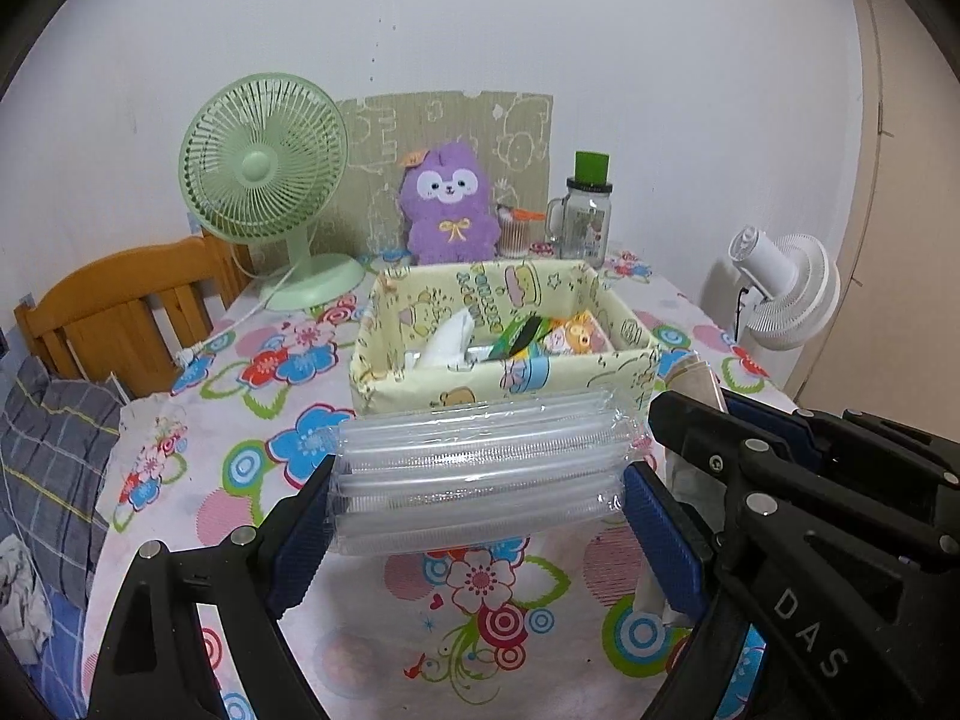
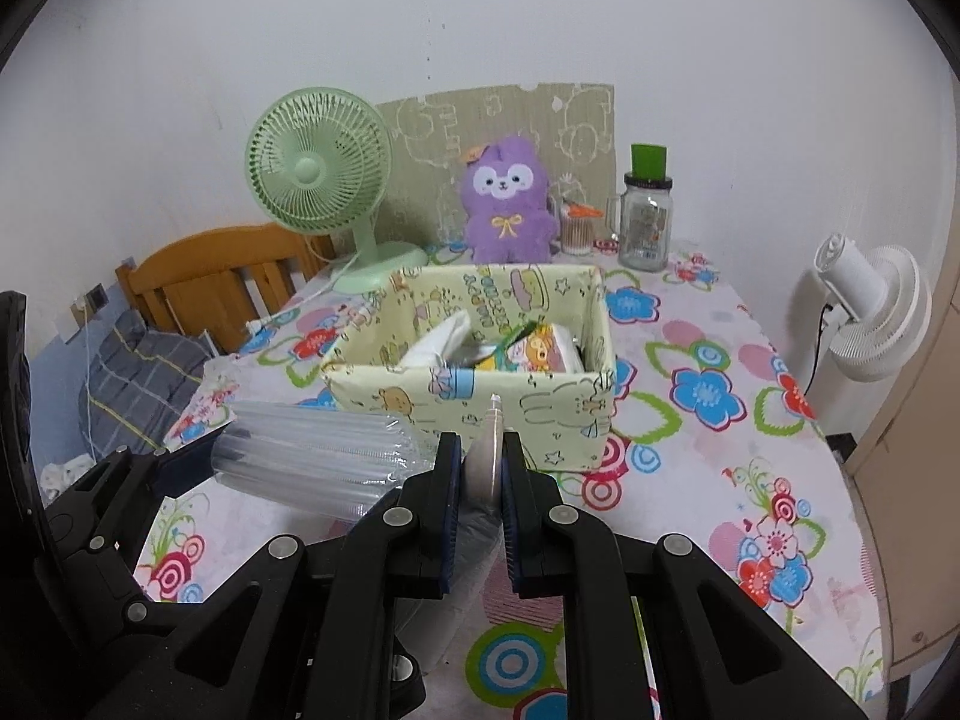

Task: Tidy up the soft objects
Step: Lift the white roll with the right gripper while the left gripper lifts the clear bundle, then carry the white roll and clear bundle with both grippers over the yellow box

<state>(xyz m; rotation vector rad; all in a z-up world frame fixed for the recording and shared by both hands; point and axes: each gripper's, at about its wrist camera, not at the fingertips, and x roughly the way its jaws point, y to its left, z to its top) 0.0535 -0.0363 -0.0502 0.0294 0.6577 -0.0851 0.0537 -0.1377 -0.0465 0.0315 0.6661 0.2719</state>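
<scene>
Left wrist: left gripper (image 1: 477, 495) clamps ribbed clear air-cushion pack (image 1: 480, 468); right gripper (image 2: 483, 474) pinches, seemingly, its film edge.

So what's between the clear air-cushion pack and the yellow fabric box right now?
Nothing stands between them. In the left wrist view the air-cushion pack, held by the left gripper, hangs just before the yellow box, with only flowered tablecloth below the gap.

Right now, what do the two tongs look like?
Both tongs are black plastic, built from angular arms with cut-out slots and round silver bolt heads at the joints. The left tongs and the right tongs each have two fingers lined with ribbed dark blue pads. One arm of the right tongs carries white letters, "DAS". No cables, sleeves or hands are in view.
</scene>
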